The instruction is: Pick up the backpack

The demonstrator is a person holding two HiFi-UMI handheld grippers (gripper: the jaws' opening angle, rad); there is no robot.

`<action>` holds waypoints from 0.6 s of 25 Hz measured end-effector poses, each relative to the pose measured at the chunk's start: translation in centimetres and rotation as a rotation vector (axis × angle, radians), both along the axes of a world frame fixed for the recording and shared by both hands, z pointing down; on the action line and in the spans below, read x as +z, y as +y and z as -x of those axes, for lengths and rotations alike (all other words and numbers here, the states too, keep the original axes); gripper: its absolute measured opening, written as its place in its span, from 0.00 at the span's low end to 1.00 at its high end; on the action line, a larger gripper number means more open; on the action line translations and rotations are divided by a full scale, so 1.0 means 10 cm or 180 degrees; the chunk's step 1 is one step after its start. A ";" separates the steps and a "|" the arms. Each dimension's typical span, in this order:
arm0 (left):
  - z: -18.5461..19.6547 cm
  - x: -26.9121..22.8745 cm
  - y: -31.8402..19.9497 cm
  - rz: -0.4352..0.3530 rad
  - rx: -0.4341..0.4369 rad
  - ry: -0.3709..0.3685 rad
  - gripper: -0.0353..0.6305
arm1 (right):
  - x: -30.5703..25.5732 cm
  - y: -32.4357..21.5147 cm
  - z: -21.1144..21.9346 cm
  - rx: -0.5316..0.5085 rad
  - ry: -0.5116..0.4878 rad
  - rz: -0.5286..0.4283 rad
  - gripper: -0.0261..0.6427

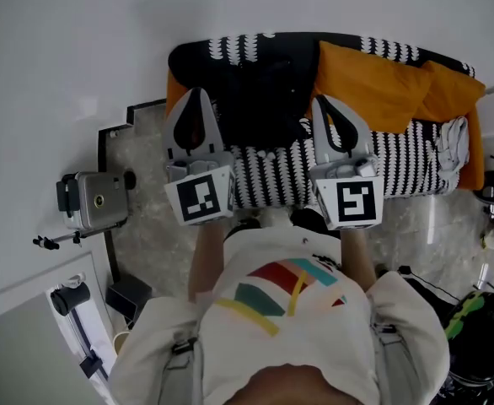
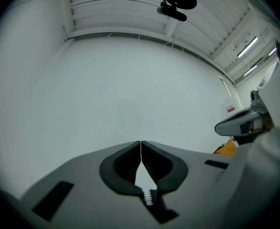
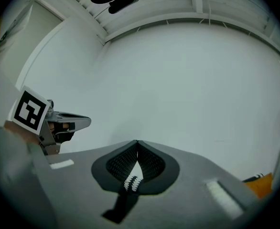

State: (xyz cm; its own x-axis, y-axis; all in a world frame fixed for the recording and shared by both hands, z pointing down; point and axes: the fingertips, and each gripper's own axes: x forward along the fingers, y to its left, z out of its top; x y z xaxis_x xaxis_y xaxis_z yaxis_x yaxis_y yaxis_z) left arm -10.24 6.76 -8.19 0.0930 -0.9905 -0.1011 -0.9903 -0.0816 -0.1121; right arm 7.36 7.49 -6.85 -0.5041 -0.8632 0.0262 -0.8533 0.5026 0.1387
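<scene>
Head view: the black backpack point(image 1: 262, 99) lies on the patterned couch point(image 1: 399, 163) toward its left end, beside an orange cushion point(image 1: 369, 87). The left gripper point(image 1: 198, 93) and right gripper point(image 1: 324, 101) show on either side of it.

Left gripper view: jaws pressed together, empty, facing a white wall point(image 2: 130, 89).

Right gripper view: jaws likewise closed on nothing.

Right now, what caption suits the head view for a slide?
Left hand-held gripper and right hand-held gripper, both shut, near the black backpack on a patterned cover.

No readable text is showing anywhere; the small red-and-white wall label point(image 2: 231, 109) is appearing too blurred to read
</scene>
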 end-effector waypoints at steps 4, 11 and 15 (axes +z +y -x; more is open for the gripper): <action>-0.11 0.09 -0.08 0.0016 0.0207 0.0098 0.08 | 0.10 -0.07 0.02 0.0041 0.0024 0.0024 0.05; -0.11 0.55 -0.47 0.0226 0.0300 0.0144 0.08 | 0.65 -0.45 -0.01 0.0100 0.0216 0.0297 0.05; 0.00 0.98 -0.73 0.0343 0.0227 -0.0040 0.08 | 0.96 -0.81 0.02 0.0139 0.0250 0.0287 0.05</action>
